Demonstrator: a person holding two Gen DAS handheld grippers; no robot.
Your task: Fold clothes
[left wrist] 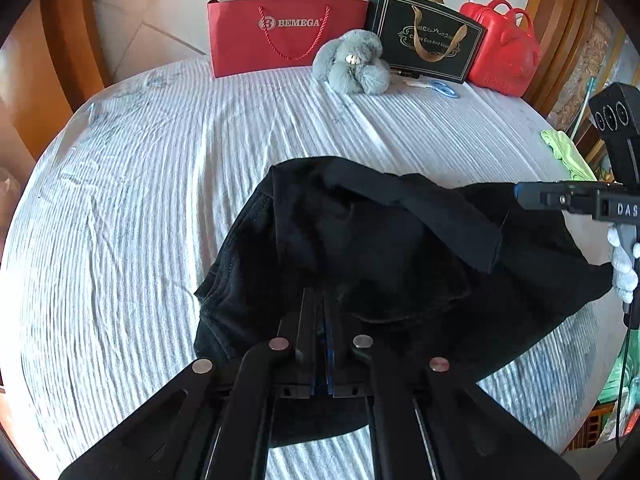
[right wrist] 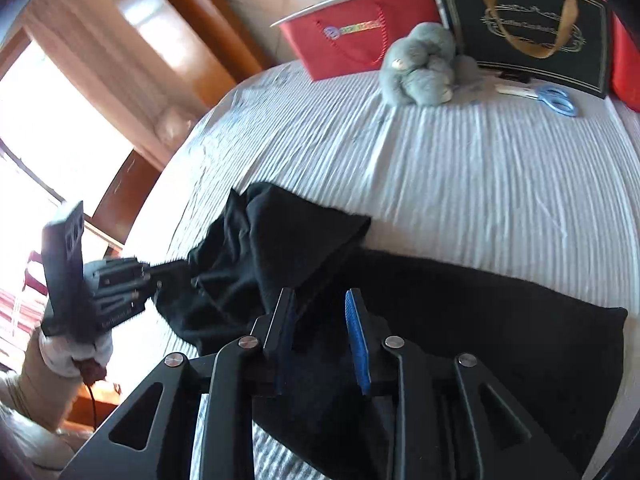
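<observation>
left hand-held gripper (left wrist: 322, 304) clamped shut on black garment (left wrist: 380, 248) lying on bed (left wrist: 140, 200); right hand-held gripper (right wrist: 320, 300) parted, empty, over the cloth.

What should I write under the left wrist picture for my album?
Left gripper pinching a crumpled black cloth garment on the white ribbed bedsheet.

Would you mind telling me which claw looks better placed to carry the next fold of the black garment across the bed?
Probably the left. The left claw is shut on the black garment, its edge already pinched. The right claw hangs open above the cloth, gripping nothing, so it would first have to grasp.
</observation>
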